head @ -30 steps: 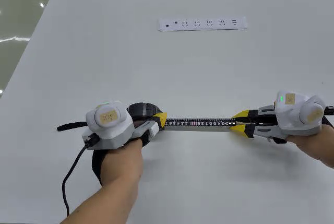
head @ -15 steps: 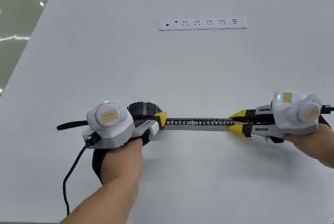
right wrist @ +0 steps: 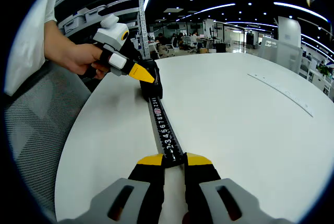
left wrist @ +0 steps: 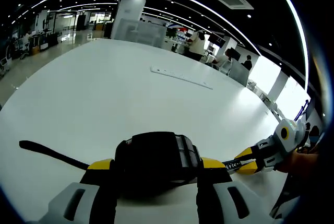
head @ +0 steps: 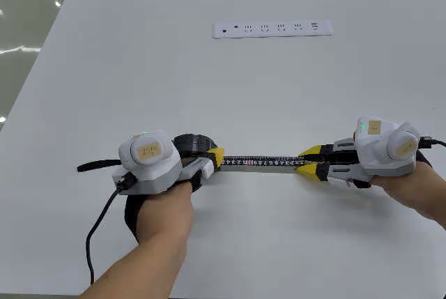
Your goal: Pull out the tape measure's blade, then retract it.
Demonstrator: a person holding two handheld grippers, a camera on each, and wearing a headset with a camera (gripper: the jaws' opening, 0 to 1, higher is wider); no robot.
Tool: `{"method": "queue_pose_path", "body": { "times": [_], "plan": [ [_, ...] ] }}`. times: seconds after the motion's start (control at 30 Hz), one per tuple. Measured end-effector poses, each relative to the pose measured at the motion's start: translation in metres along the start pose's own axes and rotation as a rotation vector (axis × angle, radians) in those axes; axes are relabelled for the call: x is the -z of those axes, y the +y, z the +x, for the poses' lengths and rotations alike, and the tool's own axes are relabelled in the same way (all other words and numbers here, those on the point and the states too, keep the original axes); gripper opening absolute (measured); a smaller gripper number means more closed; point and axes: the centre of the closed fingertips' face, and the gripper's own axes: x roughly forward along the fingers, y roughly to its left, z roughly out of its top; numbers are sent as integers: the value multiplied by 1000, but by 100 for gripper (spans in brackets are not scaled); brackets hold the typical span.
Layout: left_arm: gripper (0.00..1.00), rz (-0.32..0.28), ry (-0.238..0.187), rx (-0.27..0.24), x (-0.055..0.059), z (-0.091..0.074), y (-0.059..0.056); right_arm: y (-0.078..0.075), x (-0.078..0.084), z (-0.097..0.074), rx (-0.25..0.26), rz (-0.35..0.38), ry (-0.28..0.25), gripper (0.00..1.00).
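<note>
White tabletop (head: 139, 69) spreads wide around the work, with open office space behind it in both gripper views. On its near side sits the tape measure case (head: 193, 147), black and round. From its mouth the blade (head: 261, 162) stretches straight toward our right, numbers facing up.

We hold the case with the left gripper (left wrist: 156, 165), whose jaws press against its two sides. The right gripper (right wrist: 168, 160) has its yellow-tipped jaws pinched together on the blade's free end. A black wrist strap (head: 94, 167) trails from the case to the left, and a white power strip (head: 272, 28) lies well apart at the far side of the table.

We judge the blade to be partly drawn out. The main risk is the thin end slipping from the right jaws, since the spring would whip the blade back into the case. If we bring the right gripper in faster than the spring takes up slack, the blade could buckle. A sideways pull might also twist the case within the left jaws.
</note>
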Motion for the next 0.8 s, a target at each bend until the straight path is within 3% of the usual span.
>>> {"method": "queue_pose_path", "body": {
  "times": [0.8],
  "plan": [
    [59,-21,-1,6,0,-1,0,10,-21,31,-42,31,-43,9]
  ]
}}
